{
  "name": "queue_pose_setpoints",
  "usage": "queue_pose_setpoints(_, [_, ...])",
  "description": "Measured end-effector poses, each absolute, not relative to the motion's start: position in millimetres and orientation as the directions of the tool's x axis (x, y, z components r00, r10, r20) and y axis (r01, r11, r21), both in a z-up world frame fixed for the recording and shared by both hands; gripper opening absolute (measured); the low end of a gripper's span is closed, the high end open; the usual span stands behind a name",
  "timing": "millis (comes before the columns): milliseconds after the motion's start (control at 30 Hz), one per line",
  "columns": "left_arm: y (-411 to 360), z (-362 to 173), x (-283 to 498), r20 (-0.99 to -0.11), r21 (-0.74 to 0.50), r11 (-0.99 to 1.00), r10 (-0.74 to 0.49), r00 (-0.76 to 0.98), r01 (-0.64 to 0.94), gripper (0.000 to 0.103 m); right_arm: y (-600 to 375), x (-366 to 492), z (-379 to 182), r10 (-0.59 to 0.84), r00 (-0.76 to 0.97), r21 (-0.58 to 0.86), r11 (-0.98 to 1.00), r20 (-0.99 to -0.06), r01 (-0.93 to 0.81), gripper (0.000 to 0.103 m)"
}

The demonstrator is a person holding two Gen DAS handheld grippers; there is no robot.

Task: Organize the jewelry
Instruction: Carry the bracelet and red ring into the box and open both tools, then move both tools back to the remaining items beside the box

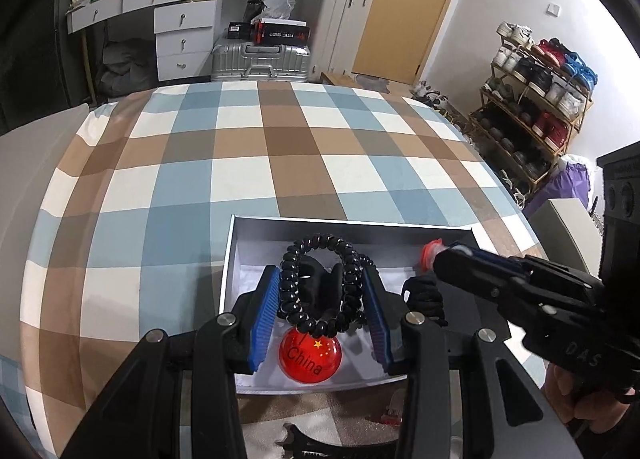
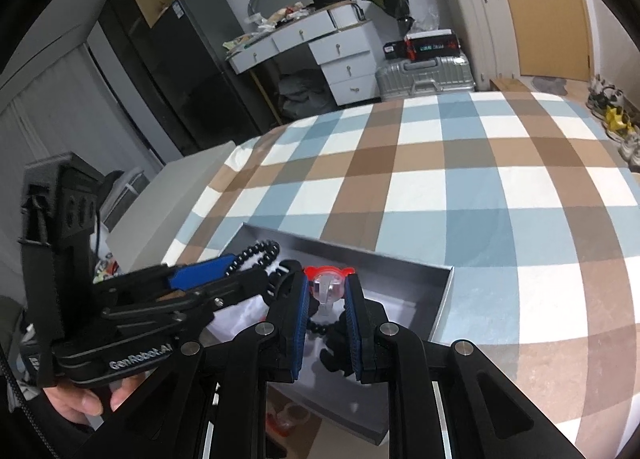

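Note:
An open grey box (image 1: 231, 259) with a white lining lies on the checked bedspread. Over it, my left gripper (image 1: 320, 273) is shut on a black bead bracelet (image 1: 316, 243), which loops up between the blue pads. Under the bracelet, a red round badge (image 1: 310, 355) printed "China" rests in the box. From the right, my right gripper (image 1: 440, 255) reaches over the box, shut on a small red-and-clear trinket (image 1: 431, 253). In the right wrist view this trinket (image 2: 328, 287) sits pinched between the right gripper's (image 2: 327, 281) pads above the box (image 2: 400, 259). The left gripper (image 2: 240, 263) and its beads (image 2: 256, 253) are at the left.
A black item (image 1: 424, 295) lies in the box's right part. A black hair claw (image 1: 304, 443) and a small red piece (image 1: 392, 411) lie on the bedspread (image 1: 280, 147) in front of the box. Beyond the bed stand suitcases (image 1: 260, 61), a drawer desk (image 1: 180, 39) and a shoe rack (image 1: 532, 107).

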State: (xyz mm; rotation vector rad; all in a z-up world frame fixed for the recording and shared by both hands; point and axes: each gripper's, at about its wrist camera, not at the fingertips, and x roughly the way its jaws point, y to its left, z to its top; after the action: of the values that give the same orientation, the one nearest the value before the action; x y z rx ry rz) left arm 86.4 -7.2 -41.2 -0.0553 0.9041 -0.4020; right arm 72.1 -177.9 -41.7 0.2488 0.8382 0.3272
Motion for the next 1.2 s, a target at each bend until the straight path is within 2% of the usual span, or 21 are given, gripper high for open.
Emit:
queue_pose_setpoints(167, [-5.6, -40.6, 85.4, -0.749, -0.245, 0.916, -0.387, 0.538, 0.319, 0.04, -180.4, 70.4, -38.1, 0.382, 0.63, 0.349, 0.919, -0.676, -0.184, 0.019])
queue_pose_setpoints(267, [-3.2, -38.4, 84.6, -0.746, -0.263, 0.912, -0.4, 0.533, 0.316, 0.047, -181.1, 68.7, -36.7, 0.38, 0.635, 0.347, 0.92, -0.672, -0.184, 0.019])
queue_pose_setpoints(333, [-1.6, -35.4, 81.4, -0.736, -0.255, 0.913, -0.396, 0.548, 0.318, 0.061, -184.0, 65.7, -33.8, 0.375, 0.645, 0.347, 0.921, -0.666, -0.177, 0.02])
queue_pose_setpoints(467, [1.5, -30.2, 73.7, -0.714, -0.245, 0.907, -0.408, 0.569, 0.344, 0.065, -188.8, 55.0, -25.7, 0.359, 0.676, 0.333, 0.927, -0.643, -0.175, 0.032])
queue_pose_setpoints(733, [10.1, -25.2, 59.9, -0.694, -0.185, 0.928, -0.356, 0.626, 0.323, 0.076, -180.1, 36.4, -6.3, 0.335, 0.724, 0.275, 0.939, -0.603, -0.205, 0.044])
queue_pose_setpoints(900, [17.0, -22.9, 49.1, -0.681, -0.184, 0.93, -0.353, 0.641, 0.318, 0.08, -176.1, 17.9, 8.5, 0.328, 0.766, 0.239, 0.943, -0.552, -0.232, 0.069])
queue_pose_setpoints(1067, [17.2, -21.7, 39.2, -0.671, -0.142, 0.936, -0.329, 0.664, 0.321, 0.082, -170.3, 2.2, 10.5, 0.293, 0.784, 0.167, 0.956, -0.547, -0.241, 0.076])
queue_pose_setpoints(1200, [16.6, -24.0, 29.5, -0.662, -0.151, 0.91, -0.383, 0.645, 0.385, 0.083, -173.5, -10.9, 2.3, 0.29, 0.758, 0.172, 0.957, -0.584, -0.233, 0.08])
